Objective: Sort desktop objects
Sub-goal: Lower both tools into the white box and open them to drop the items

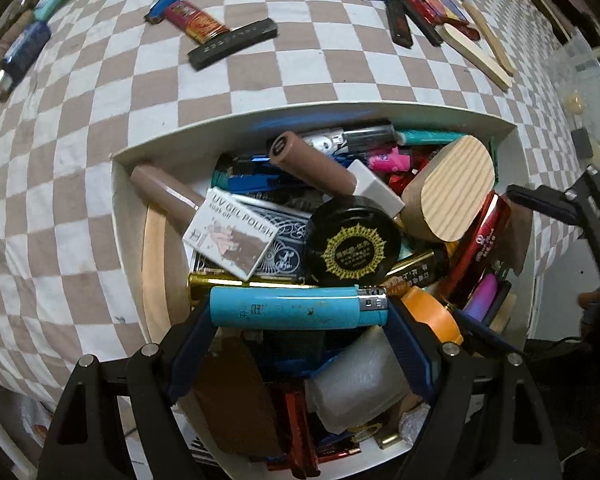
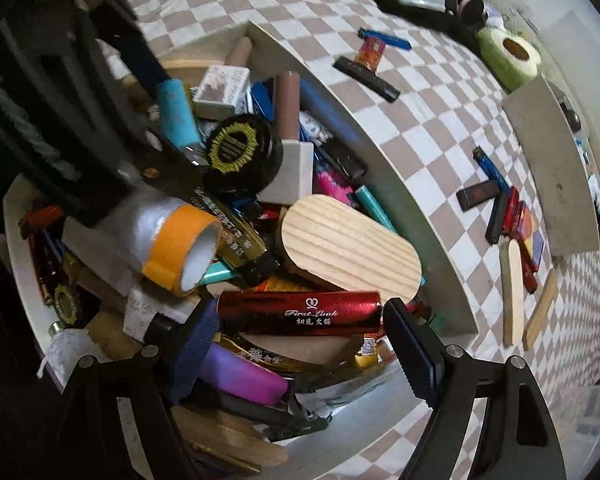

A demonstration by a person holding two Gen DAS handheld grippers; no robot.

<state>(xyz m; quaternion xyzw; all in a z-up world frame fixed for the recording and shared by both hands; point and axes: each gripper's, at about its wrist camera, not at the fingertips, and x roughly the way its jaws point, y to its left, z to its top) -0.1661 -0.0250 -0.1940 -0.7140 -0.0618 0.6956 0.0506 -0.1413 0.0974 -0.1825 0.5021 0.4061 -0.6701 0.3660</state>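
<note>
Left tongs (image 1: pixel 299 312) pinch a light blue lighter (image 1: pixel 292 307) by its two ends, its long axis level across the view, metal cap to the right. We hold it above a crowded white box (image 1: pixel 316 114) on the checkered tabletop (image 1: pixel 260 72), over a black round tin (image 1: pixel 352 242) and a wooden oval block (image 1: pixel 452 196). Right tongs (image 2: pixel 300 336) close on a red foil tube (image 2: pixel 300 314), lying sideways in the box. Only the right view shows an orange tape roll (image 2: pixel 184 248) just beside the tube, and a green tape roll (image 2: pixel 508 58) far off.
</note>
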